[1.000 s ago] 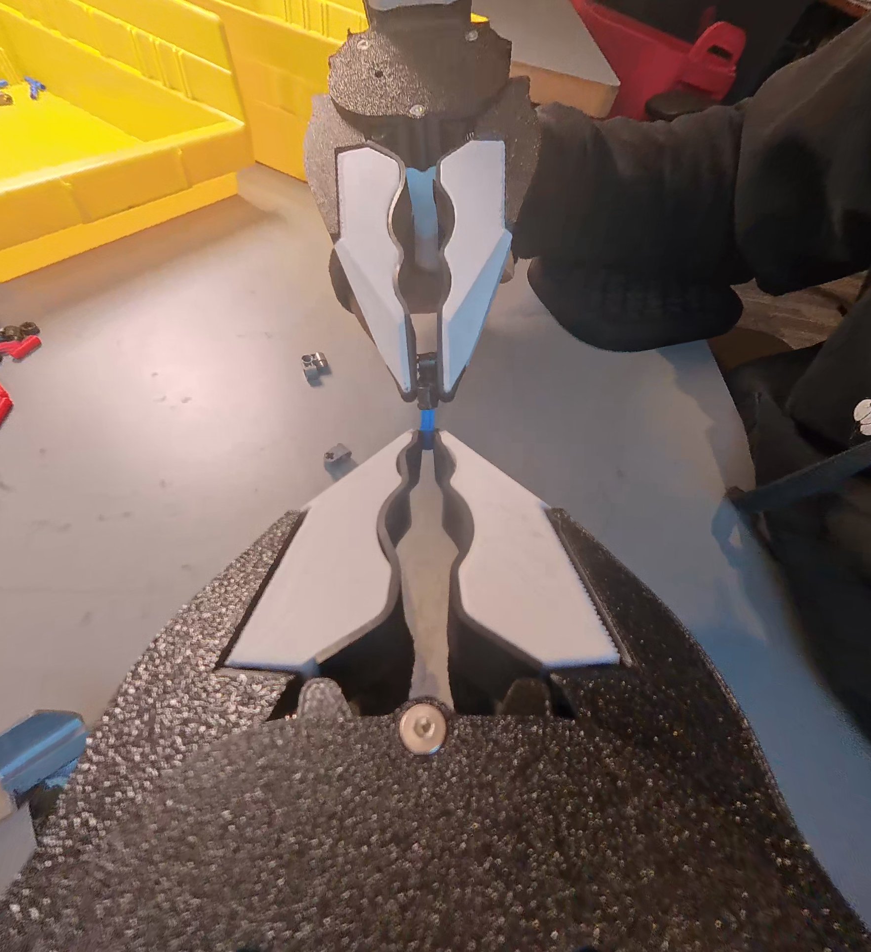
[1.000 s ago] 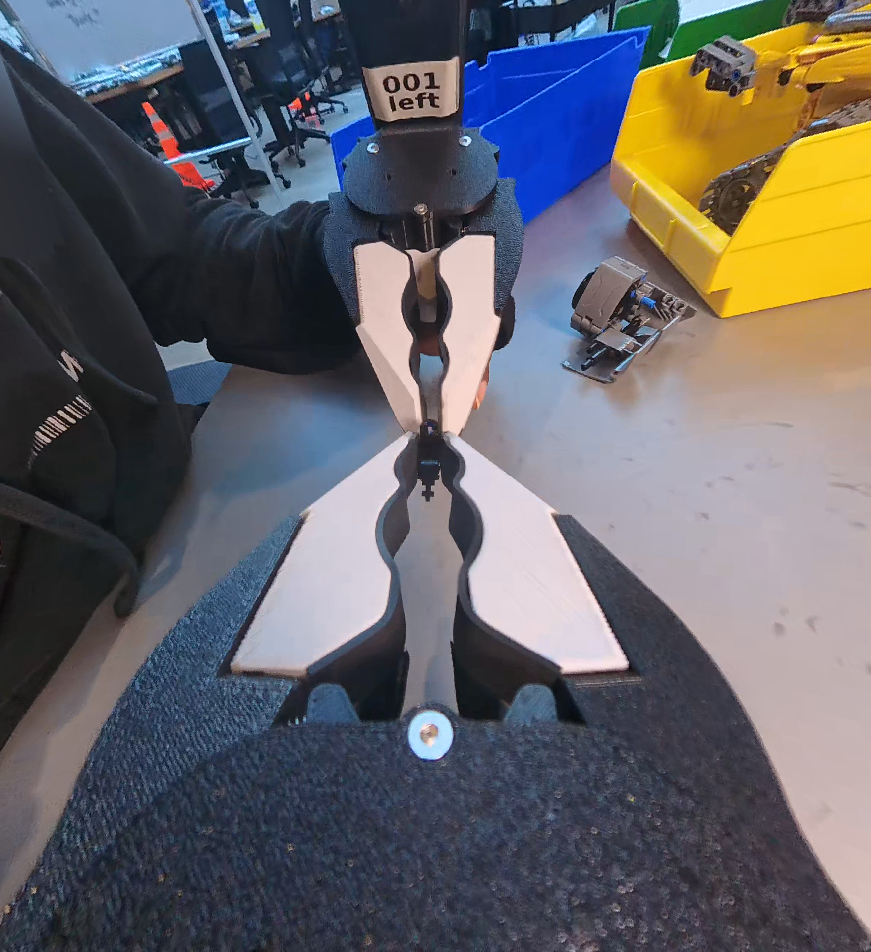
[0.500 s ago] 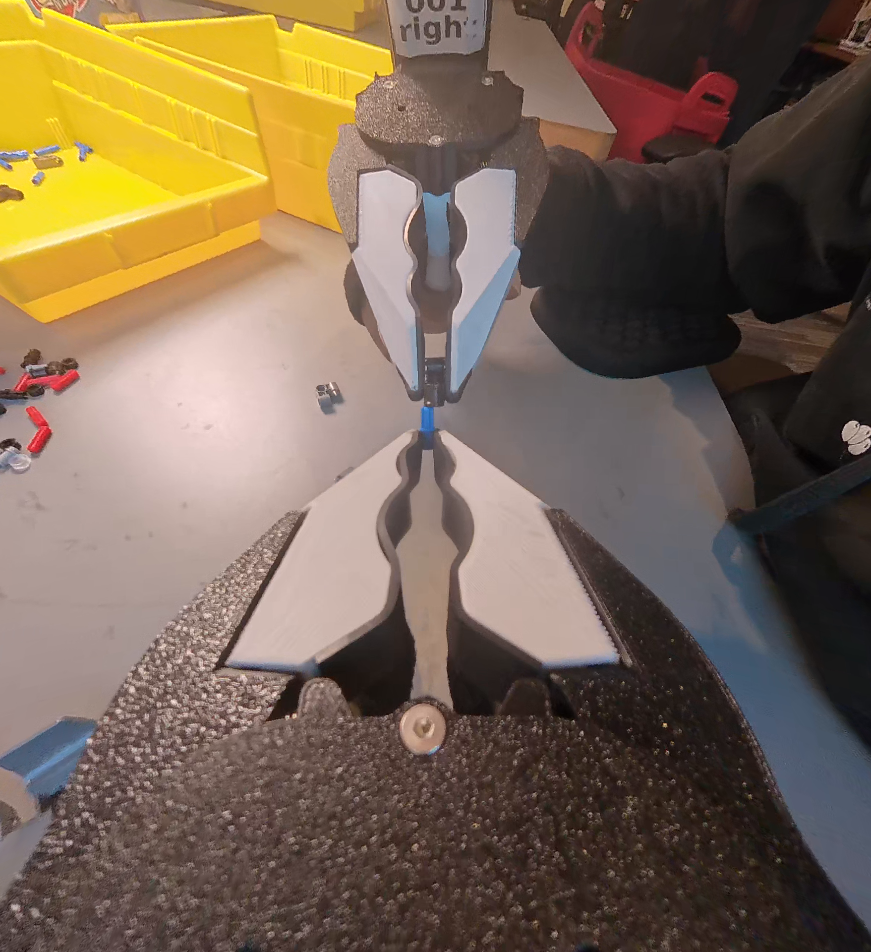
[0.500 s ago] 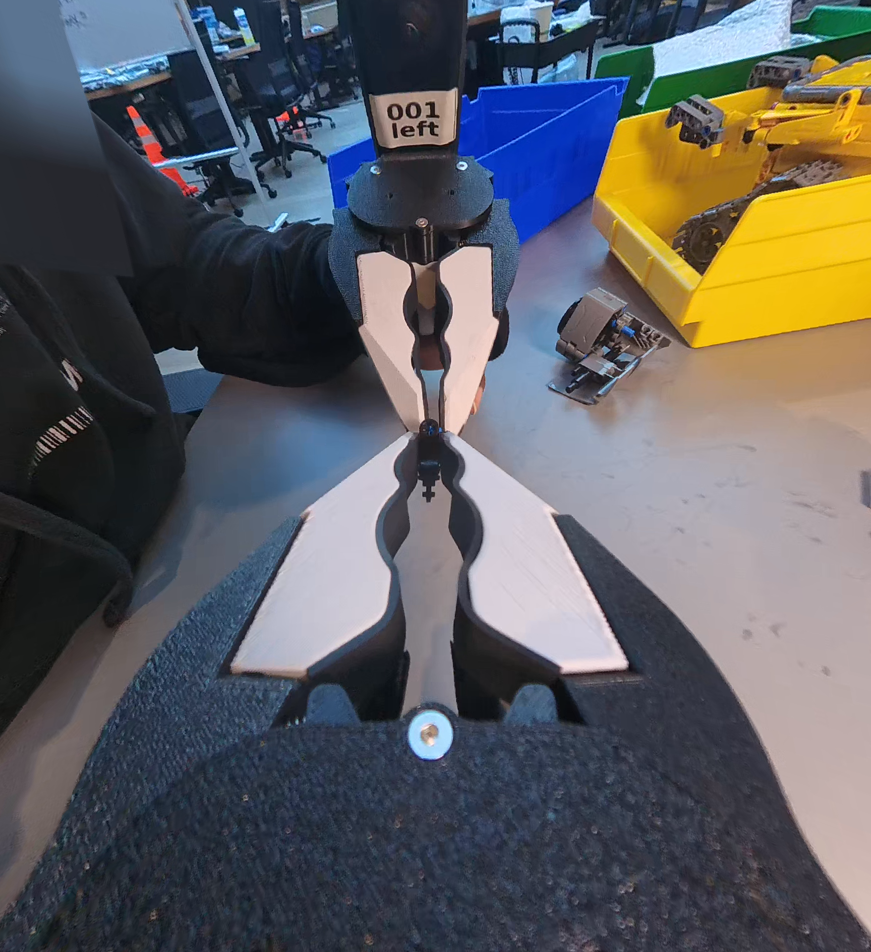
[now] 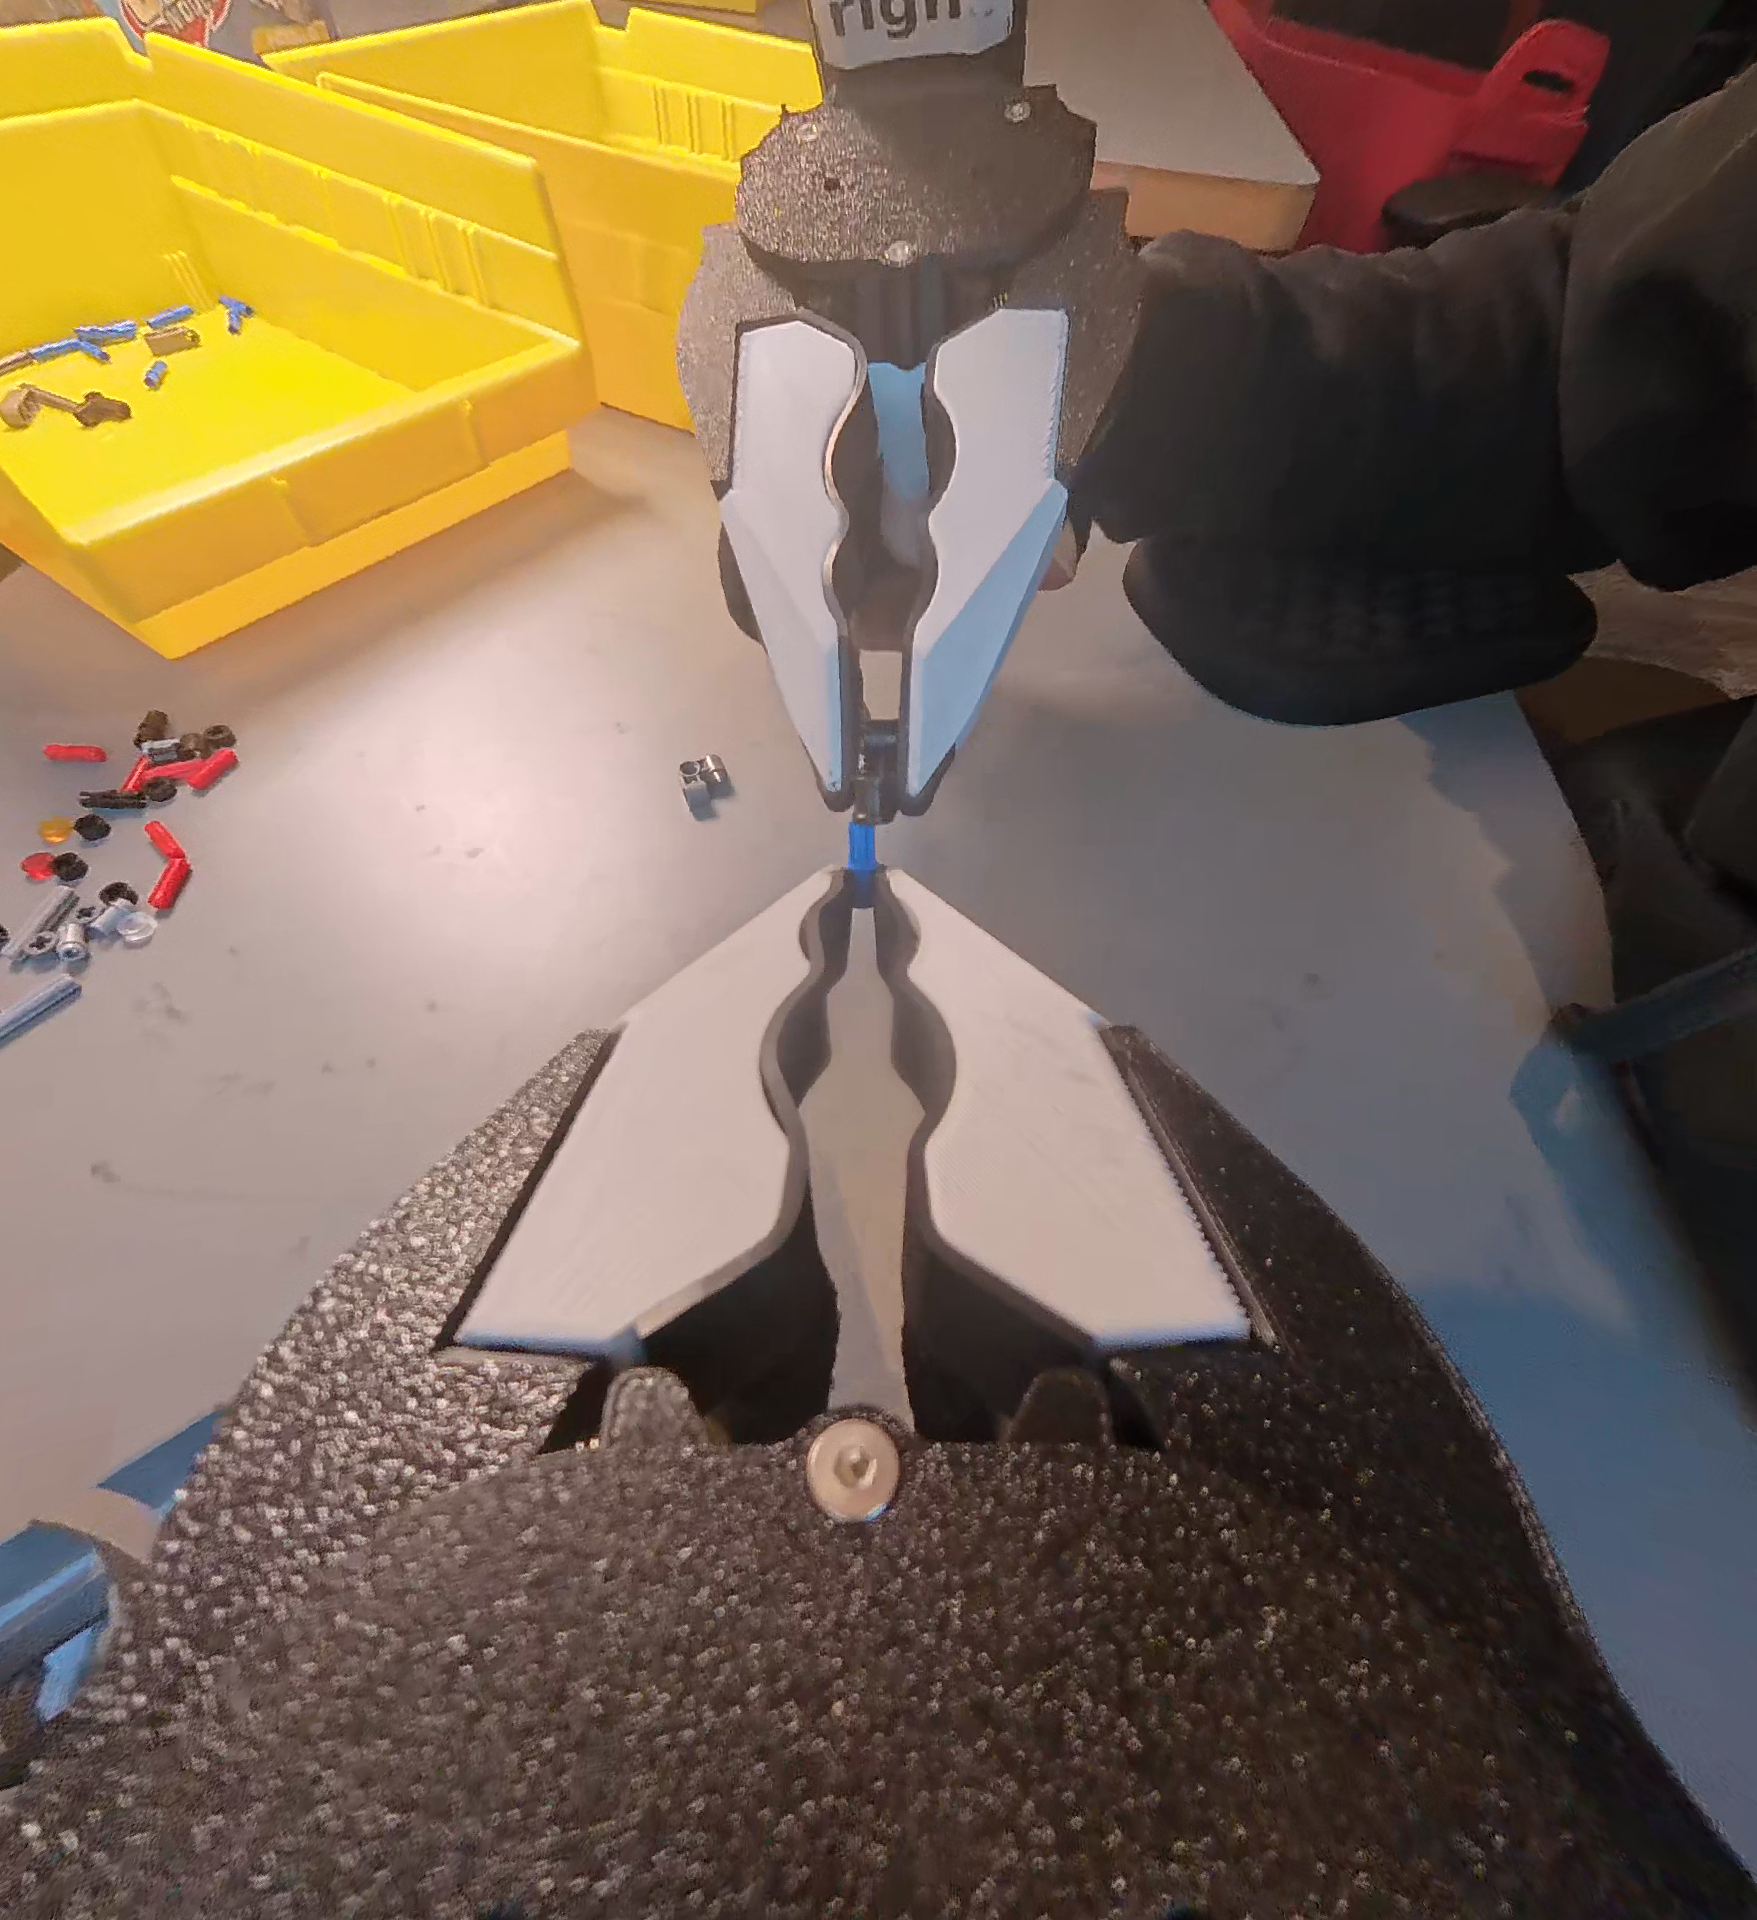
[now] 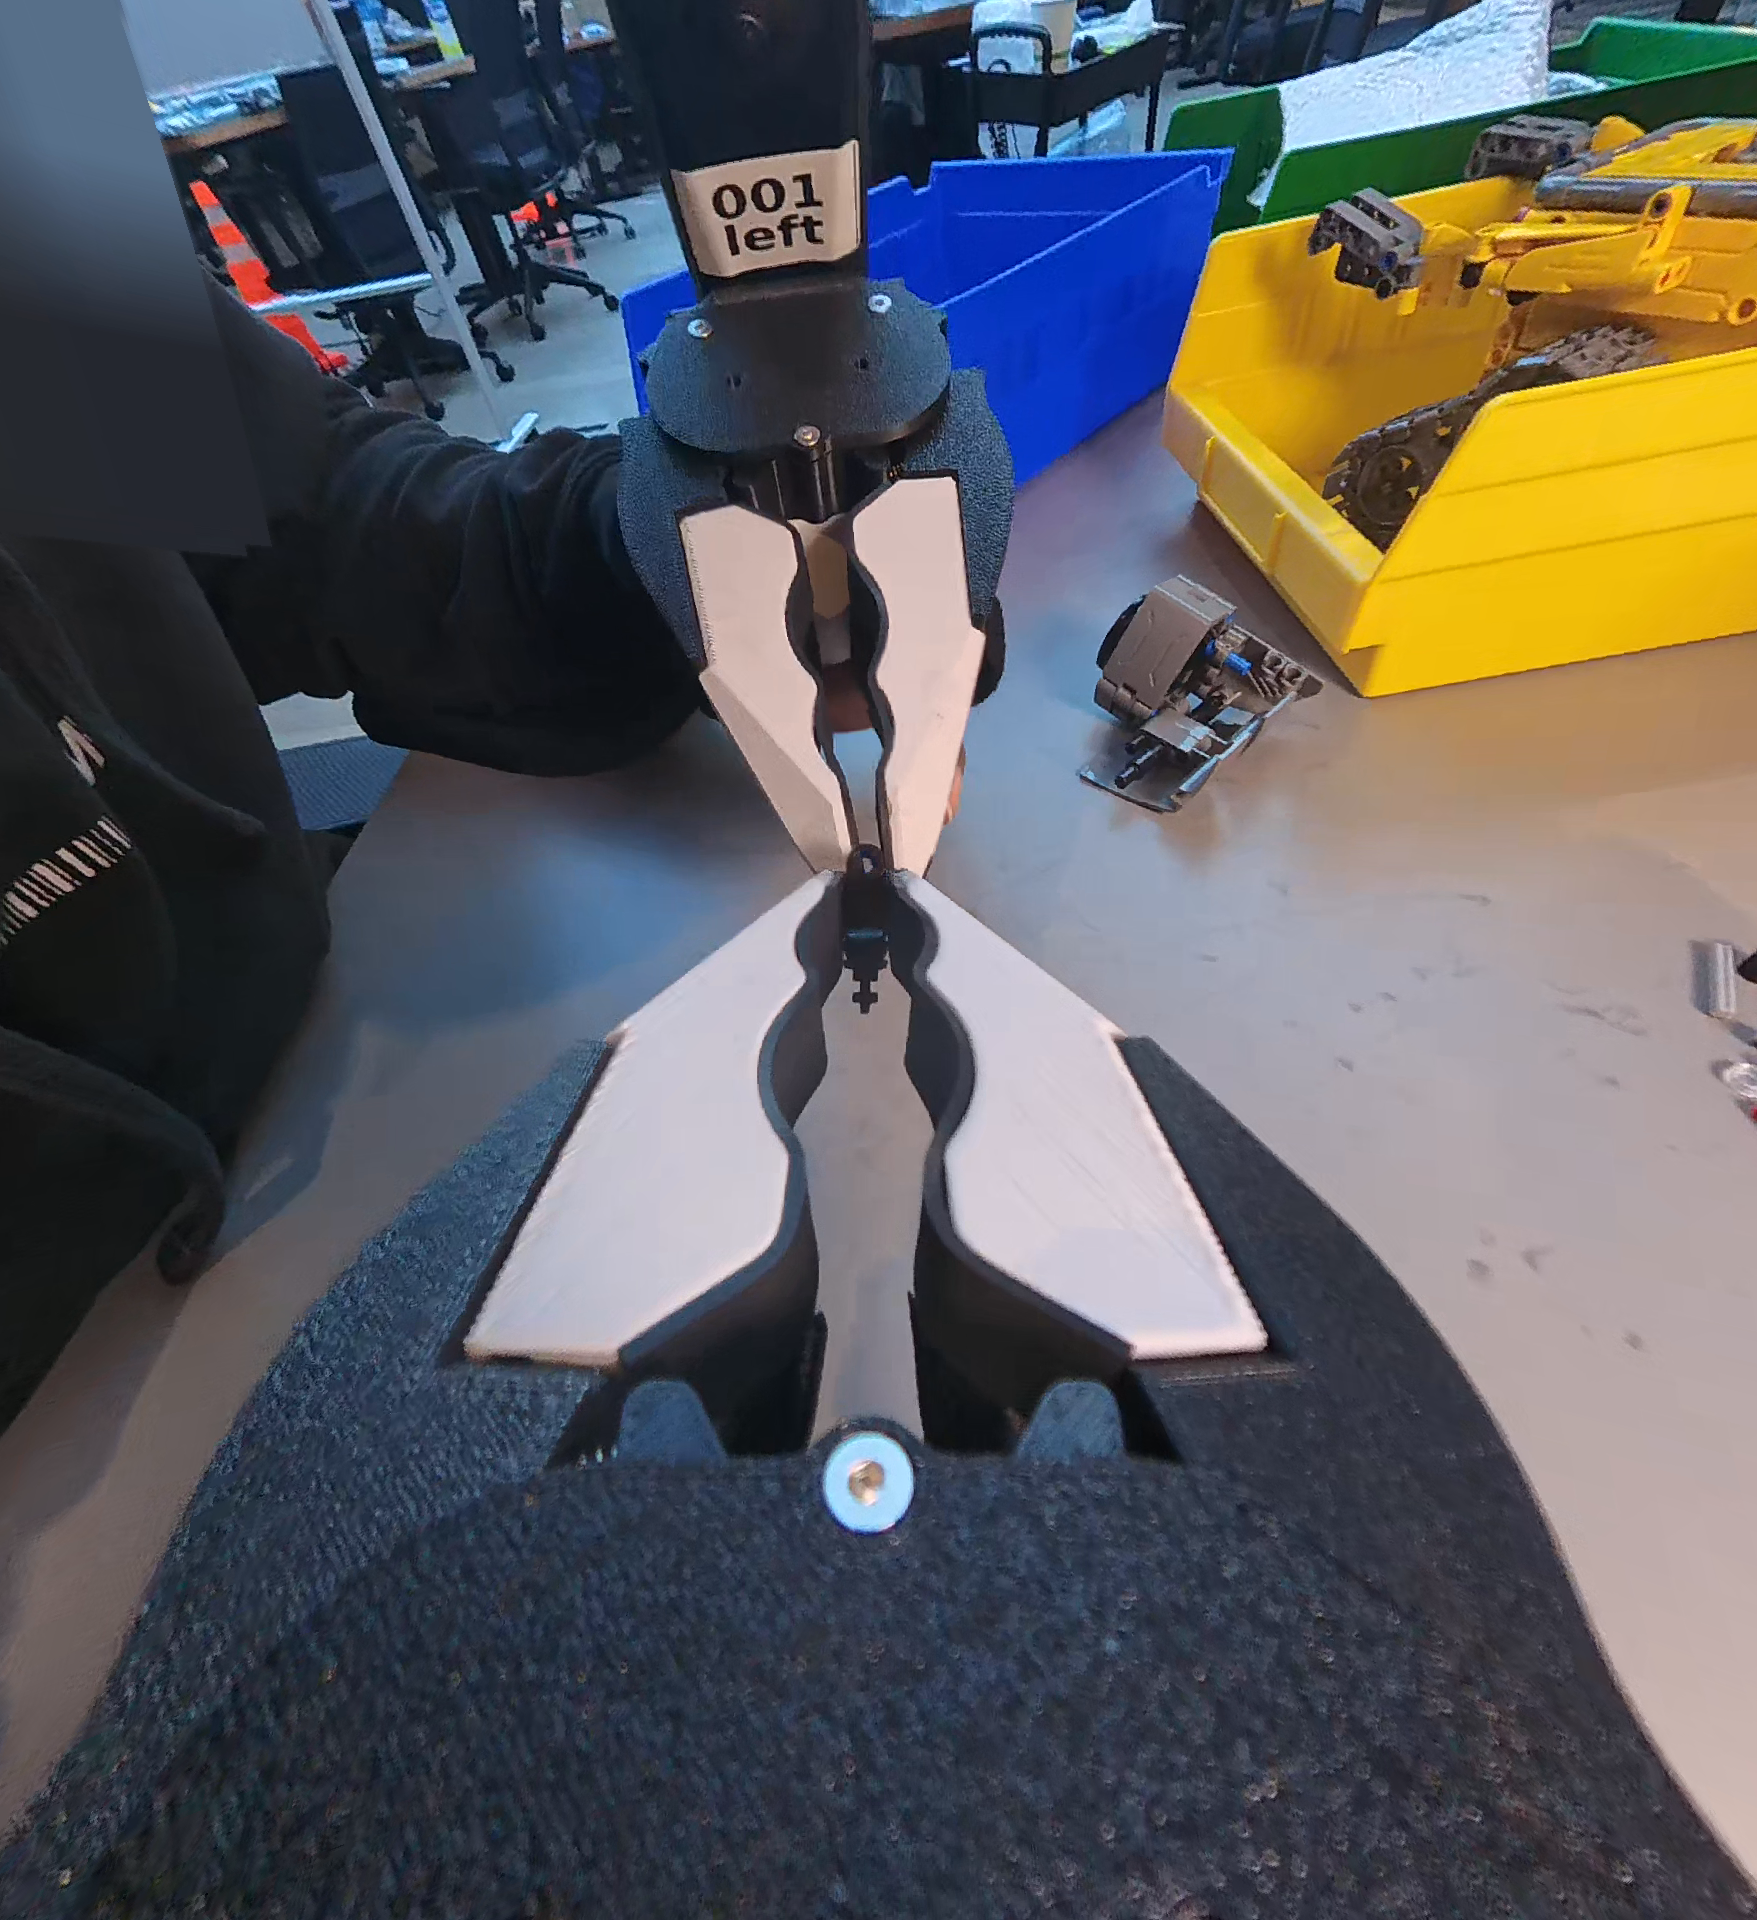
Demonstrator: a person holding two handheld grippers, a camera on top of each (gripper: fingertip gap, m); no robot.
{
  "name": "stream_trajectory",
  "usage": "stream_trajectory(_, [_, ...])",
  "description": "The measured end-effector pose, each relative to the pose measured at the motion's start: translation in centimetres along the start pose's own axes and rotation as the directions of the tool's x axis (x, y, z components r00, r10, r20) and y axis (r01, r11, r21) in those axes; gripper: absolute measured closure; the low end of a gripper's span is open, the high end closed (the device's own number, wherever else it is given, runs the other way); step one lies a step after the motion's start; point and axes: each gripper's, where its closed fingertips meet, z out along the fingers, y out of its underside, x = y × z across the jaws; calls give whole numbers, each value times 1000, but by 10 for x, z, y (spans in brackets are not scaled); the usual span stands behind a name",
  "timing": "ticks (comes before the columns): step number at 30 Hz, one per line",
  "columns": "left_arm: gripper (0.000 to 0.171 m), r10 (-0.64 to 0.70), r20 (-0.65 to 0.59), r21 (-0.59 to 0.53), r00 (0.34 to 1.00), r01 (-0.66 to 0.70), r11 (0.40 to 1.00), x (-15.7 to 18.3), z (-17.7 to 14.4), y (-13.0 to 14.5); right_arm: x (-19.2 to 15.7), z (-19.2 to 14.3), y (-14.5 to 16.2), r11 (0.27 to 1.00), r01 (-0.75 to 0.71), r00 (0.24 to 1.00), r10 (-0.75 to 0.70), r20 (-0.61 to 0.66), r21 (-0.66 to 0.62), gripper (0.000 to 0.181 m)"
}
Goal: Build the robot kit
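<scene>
Left gripper (image 5: 861, 902) clamps the blue pin (image 5: 861, 850) tip-to-tip with the right gripper (image 6: 863, 902), itself clenched on a small black connector (image 6: 863, 951), both above the grey surface (image 5: 438, 987). Joining looks underway; next needs a straight, steady push. Yellow bin (image 5: 261, 488) beyond.

Blue pin (image 5: 861, 844), black connector (image 6: 863, 951), yellow bins (image 5: 261, 416).

Both wrist cameras face each other closely above the grey table (image 5: 354, 1039), sharing the meeting fingers (image 6: 780, 717).
</scene>
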Motion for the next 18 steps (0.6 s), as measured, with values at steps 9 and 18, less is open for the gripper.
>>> stream_trajectory(9, [169,22,23,-13,1000,-21,1000,0,0,-1,2,-1,0,1000,7,1000,-7,-21,-8,174])
stream_trajectory(18, [169,17,32,-14,999,-17,1000,-3,-1,-1,-1,2,-3,1000,-6,1000,6,-4,19,174])
